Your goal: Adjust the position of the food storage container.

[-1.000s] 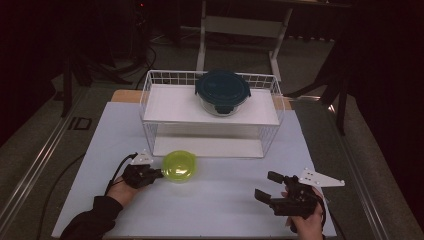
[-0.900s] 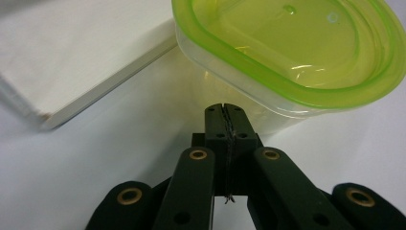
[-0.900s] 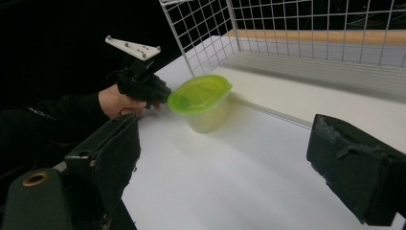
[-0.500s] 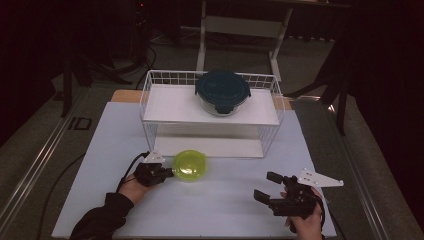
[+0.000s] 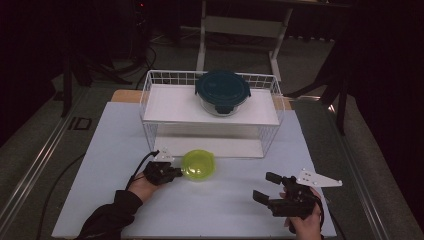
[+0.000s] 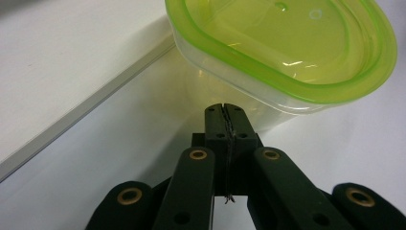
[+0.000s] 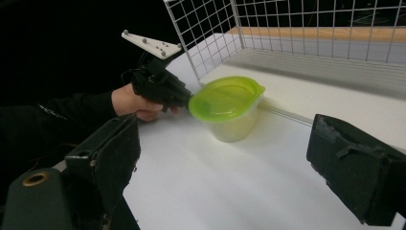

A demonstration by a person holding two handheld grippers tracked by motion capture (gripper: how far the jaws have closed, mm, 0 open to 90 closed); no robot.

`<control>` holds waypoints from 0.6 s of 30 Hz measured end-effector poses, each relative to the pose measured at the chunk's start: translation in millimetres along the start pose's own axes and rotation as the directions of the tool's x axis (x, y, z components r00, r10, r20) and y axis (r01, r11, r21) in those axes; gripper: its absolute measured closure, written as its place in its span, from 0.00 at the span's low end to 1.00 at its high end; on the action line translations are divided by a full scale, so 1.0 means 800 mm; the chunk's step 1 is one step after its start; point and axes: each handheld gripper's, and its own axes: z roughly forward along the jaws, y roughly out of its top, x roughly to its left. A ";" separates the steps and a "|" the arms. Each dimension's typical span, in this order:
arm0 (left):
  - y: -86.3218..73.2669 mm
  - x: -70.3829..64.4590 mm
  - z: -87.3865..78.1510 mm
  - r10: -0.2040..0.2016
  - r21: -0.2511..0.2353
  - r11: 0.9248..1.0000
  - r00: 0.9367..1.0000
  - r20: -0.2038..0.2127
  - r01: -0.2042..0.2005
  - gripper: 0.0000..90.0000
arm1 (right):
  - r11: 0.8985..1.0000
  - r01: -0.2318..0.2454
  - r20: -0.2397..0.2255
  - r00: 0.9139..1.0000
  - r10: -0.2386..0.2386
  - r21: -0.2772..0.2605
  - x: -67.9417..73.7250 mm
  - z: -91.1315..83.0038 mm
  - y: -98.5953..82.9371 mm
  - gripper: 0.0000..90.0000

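On the white table [image 5: 120, 150], a white wire-mesh rack [image 5: 150, 100] carries a round glass container with a dark teal lid [image 5: 222, 91] on its upper shelf. Just before the rack's lower shelf stands the small clear plastic tub with a lime-green lid [image 5: 198, 165]. The left gripper [image 5: 172, 172], jaws pressed together, touches the tub's wall below the rim, while the right gripper [image 5: 267, 187] hangs well apart, jaws spread wide.

Dim, dark surroundings; the white table [image 5: 120, 150] is evenly lit, with soft shadows and slight blur.

Dim room, grey floor [image 5: 45, 165], white table [image 5: 115, 145], metal frame [image 5: 240, 25] behind.
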 end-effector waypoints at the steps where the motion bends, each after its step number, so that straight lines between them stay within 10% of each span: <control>1: 0.001 -0.001 0.002 -0.002 0.001 1.000 1.000 -0.003 0.002 0.99 | 1.000 0.001 0.000 1.000 -0.001 0.000 0.000 0.000 0.000 0.12; 18: 0.023 -0.010 0.028 0.025 0.021 0.999 1.000 0.016 -0.025 0.99 | 1.000 -0.001 -0.009 1.000 0.001 0.002 0.001 0.003 -0.002 0.12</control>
